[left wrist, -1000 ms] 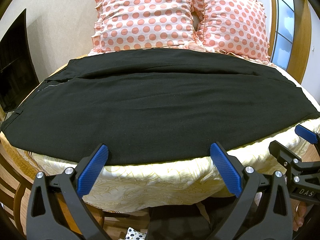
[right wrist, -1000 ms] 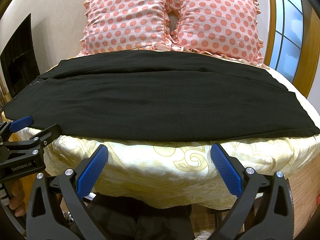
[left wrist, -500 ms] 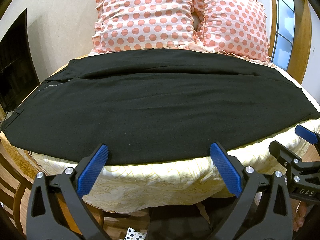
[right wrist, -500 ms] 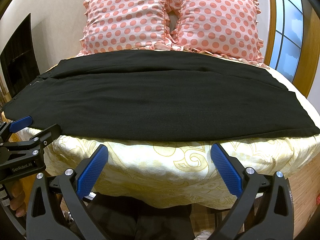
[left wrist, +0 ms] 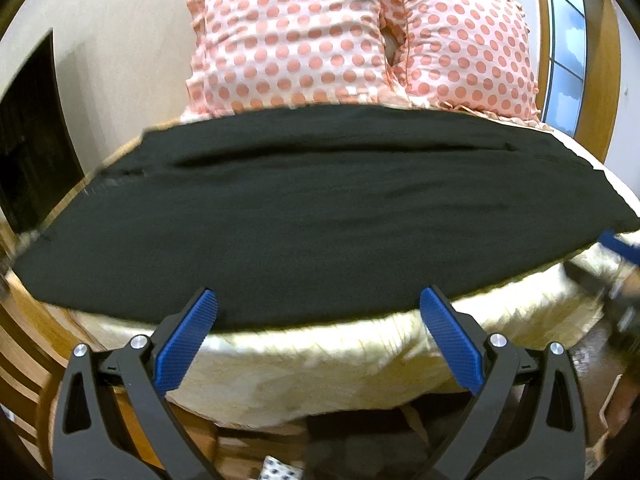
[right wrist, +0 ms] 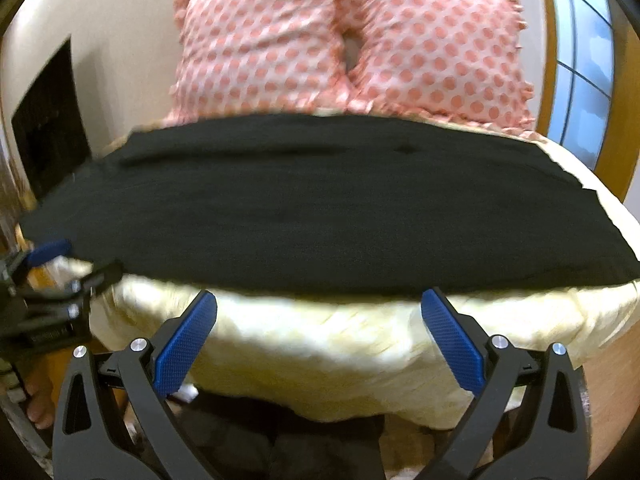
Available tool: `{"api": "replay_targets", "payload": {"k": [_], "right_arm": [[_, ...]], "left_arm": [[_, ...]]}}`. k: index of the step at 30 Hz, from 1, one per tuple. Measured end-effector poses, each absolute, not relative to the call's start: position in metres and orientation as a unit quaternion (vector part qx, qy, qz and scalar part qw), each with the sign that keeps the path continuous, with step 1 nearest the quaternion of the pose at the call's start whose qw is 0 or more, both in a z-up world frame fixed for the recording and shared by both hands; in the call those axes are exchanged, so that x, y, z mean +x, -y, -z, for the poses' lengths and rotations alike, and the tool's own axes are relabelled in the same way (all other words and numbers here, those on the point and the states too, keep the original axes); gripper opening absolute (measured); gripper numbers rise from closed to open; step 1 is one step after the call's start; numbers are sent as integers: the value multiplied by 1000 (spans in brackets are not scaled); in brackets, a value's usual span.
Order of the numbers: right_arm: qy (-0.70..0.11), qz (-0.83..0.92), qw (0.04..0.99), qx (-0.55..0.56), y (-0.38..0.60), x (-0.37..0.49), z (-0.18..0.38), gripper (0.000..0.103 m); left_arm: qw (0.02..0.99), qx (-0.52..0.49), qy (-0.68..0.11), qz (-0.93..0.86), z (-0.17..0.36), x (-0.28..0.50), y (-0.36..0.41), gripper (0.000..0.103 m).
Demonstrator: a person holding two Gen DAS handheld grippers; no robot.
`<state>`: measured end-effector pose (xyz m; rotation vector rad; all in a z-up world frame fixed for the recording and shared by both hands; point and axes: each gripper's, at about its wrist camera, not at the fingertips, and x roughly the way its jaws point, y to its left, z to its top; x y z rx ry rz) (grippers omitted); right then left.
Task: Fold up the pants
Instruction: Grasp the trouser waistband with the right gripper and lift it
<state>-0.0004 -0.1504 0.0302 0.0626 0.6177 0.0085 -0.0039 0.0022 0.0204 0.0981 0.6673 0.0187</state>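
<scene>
Black pants [left wrist: 320,216] lie flat and stretched sideways across the pale yellow bedspread [left wrist: 328,364], one leg folded onto the other. They also show in the right wrist view [right wrist: 320,216]. My left gripper [left wrist: 318,334] is open and empty, its blue pads at the pants' near edge. My right gripper [right wrist: 320,332] is open and empty, just short of the near edge, over the bedspread [right wrist: 320,344]. Each gripper shows blurred at the side of the other's view: the right one [left wrist: 618,264], the left one [right wrist: 60,276].
Two pink polka-dot pillows [left wrist: 288,36] [left wrist: 464,52] stand behind the pants. A dark panel [left wrist: 28,136] is on the left wall and a wood-framed window [left wrist: 568,40] on the right. Wooden furniture [left wrist: 24,352] sits at lower left beside the bed.
Both grippers have moved and the views are now blurred. The pants sit lower in both views, nearer the pads. The pants lie as before and both grippers stay open.
</scene>
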Motion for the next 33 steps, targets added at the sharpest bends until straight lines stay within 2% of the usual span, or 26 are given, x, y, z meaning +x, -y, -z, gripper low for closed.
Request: {"api": "replay_targets", "payload": {"k": [6, 13, 15, 17, 18, 20, 23, 27, 31, 33], "right_arm": [[-264, 106, 958, 37, 234, 46, -84, 102], [-320, 217, 913, 132, 348, 174, -104, 102], [-349, 253, 887, 167, 382, 218, -98, 96], [-374, 287, 861, 189, 404, 250, -87, 81], [-387, 303, 847, 203, 418, 270, -79, 79], [-403, 327, 827, 214, 434, 295, -67, 66], [-428, 369, 794, 222, 458, 332, -45, 56], [-438, 405, 764, 247, 480, 360, -24, 55], [-448, 430, 758, 200, 473, 370, -19, 55], [-444, 426, 763, 197, 471, 364, -20, 49]], "left_arm": [[957, 70, -279, -36, -56, 10, -5, 101], [959, 52, -273, -49, -73, 58, -19, 101], [959, 47, -276, -49, -74, 69, -23, 101], [958, 42, -280, -51, -75, 81, -27, 101], [958, 41, -280, -51, -75, 84, -29, 101], [956, 40, -286, -53, -74, 94, -33, 101], [953, 43, -293, -56, -70, 106, -37, 101], [951, 43, -302, -57, -64, 117, -44, 101], [947, 36, -314, -52, -57, 126, -48, 101], [946, 34, -320, -49, -53, 129, -49, 101]]}}
